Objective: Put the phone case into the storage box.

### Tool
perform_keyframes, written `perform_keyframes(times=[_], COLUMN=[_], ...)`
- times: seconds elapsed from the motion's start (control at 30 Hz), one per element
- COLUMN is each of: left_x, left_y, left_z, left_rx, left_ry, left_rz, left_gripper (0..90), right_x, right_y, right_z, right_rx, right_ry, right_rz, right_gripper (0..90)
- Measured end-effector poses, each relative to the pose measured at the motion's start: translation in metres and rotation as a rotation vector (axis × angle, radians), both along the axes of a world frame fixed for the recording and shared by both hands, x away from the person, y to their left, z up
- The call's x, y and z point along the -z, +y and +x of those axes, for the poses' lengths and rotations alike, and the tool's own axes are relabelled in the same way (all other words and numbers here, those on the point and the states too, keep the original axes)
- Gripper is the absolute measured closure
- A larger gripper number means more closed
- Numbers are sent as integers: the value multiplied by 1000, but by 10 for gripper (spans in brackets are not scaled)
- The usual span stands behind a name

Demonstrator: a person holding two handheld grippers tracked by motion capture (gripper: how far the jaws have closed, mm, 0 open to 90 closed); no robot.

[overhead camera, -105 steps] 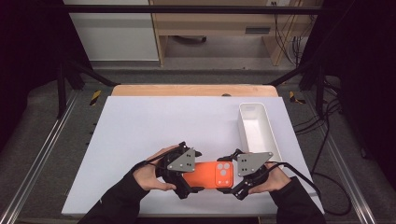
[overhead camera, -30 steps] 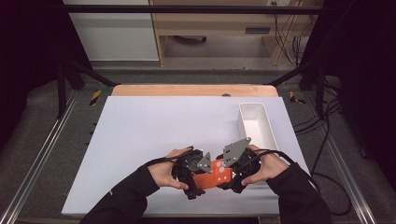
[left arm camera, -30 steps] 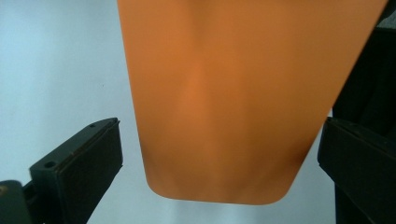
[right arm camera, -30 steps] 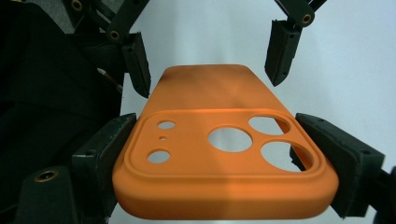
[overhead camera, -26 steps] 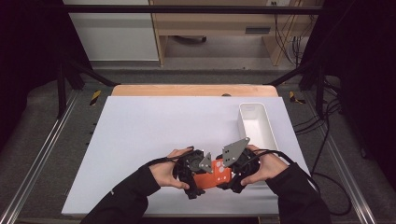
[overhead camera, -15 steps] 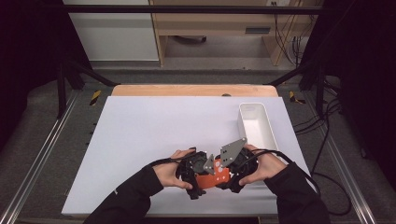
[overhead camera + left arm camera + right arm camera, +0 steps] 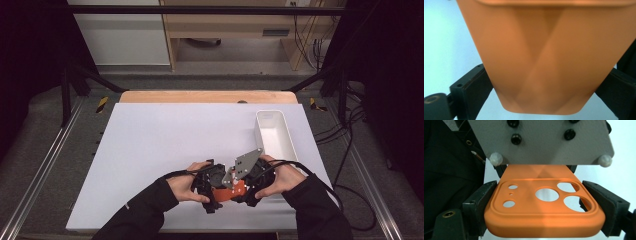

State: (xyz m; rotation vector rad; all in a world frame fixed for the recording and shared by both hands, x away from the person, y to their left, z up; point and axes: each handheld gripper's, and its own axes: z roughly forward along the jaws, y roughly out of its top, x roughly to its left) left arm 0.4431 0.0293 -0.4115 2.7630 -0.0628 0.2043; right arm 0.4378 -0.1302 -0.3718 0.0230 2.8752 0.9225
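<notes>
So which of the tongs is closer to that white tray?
The right. The right tongs sit just below the white tray, at the orange phone case; the left tongs grip its far end, farther away.

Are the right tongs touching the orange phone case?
Touching. The right gripper view shows the right tongs with both black jaws pressed against the sides of the orange phone case, no gap between.
</notes>
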Motion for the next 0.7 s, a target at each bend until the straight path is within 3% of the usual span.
perform_keyframes(times=[0.37,0.7], left_x=[1,2], left_y=[-3,-6], left_z=[1,0], left_rx=[13,9], left_ry=[-3,-2], left_rz=[36,53], left_gripper=[143,153], right_x=[1,2], right_y=[0,1], right_z=[-1,-1], right_rx=[-9,-6], right_ry=[-6,0], right_rz=[-6,-10], right_gripper=[164,164])
